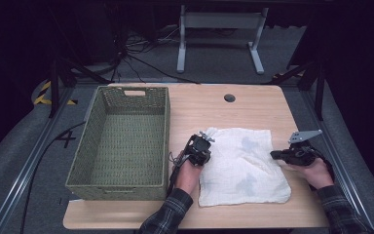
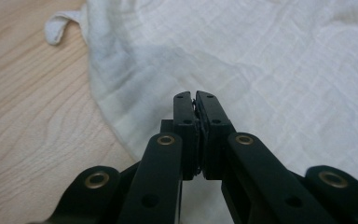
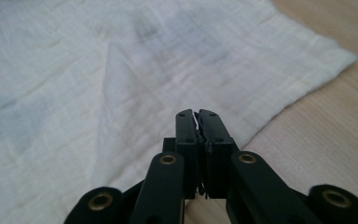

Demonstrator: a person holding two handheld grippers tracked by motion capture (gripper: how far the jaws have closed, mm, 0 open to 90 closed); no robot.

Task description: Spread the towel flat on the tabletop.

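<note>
Two grippers sit at opposite edges of a white cloth [image 1: 243, 165] that lies spread flat on the wooden tabletop [image 1: 209, 105], right of the middle and toward the person's side. The left gripper [image 1: 200, 146] is at the cloth's left edge, near its far left corner; the right gripper [image 1: 278, 155] is at the right edge, its fingers pointing inward across the fabric.

In the left gripper view the black fingers [image 2: 186, 116] are pressed together with nothing caught between them, and the tips hang over the cloth [image 2: 270, 60] just inside its edge — a small hanging loop [image 2: 58, 28] shows at the corner beyond. In the right gripper view the fingers [image 3: 212, 126] are likewise closed on nothing, poised over the border of the cloth [image 3: 98, 88], whose far corner [image 3: 347, 58] runs out onto bare wood. Whether either set of tips actually touches the fabric cannot be told.

The cloth carries faint grey patches and a few soft creases. Left of it, just beside the left forearm [image 1: 185, 178], stands a green woven basket [image 1: 93, 141] — it lies lengthwise along the tabletop's left side. Both sleeves [image 1: 168, 214] are dark plaid.
</note>
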